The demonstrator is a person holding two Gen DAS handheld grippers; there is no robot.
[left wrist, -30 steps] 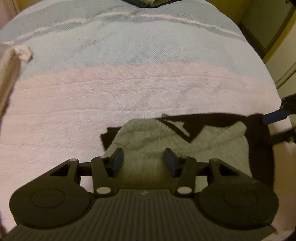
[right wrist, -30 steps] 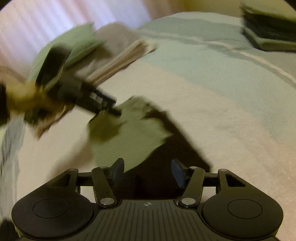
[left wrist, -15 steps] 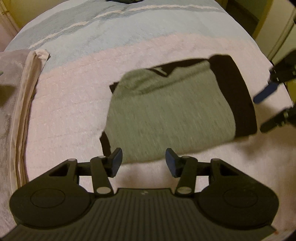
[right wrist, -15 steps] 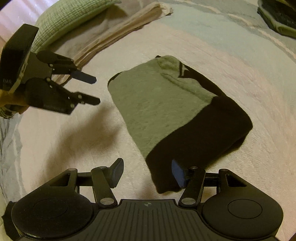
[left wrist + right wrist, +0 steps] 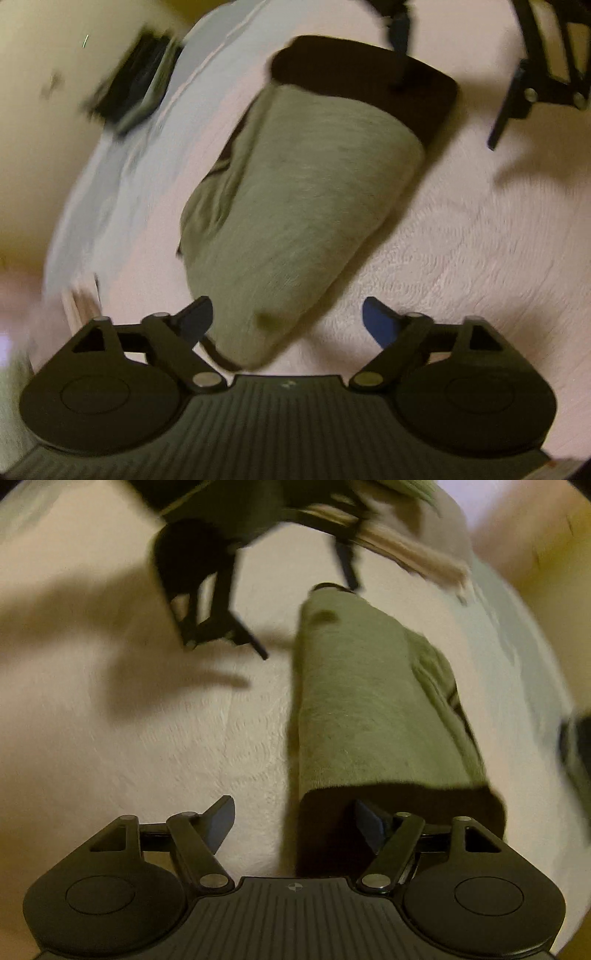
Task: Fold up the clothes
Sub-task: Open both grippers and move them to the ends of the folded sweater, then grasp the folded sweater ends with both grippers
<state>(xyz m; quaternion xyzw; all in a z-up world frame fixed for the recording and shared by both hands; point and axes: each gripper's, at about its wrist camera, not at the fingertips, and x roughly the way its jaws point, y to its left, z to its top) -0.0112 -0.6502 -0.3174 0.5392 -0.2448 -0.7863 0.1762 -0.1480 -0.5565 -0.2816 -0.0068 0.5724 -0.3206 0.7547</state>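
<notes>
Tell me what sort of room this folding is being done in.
Most likely a bedroom: the folded garment lies on a soft pink and pale blue blanket that looks like bedding, folded linens sit at its edge, and a second clothes stack rests farther along.

Pink and pale-blue bedspread [image 5: 461, 240], yellowish wall [image 5: 33, 122] beyond, warm dim light

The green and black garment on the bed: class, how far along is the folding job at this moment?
Done: the green and black garment lies folded into a compact rectangle on the pink blanket. In hand: nothing is gripped; the left gripper and right gripper have just been opening, one at each end of it. Left: probably another fold or moving it to the blurred dark stack.
</notes>
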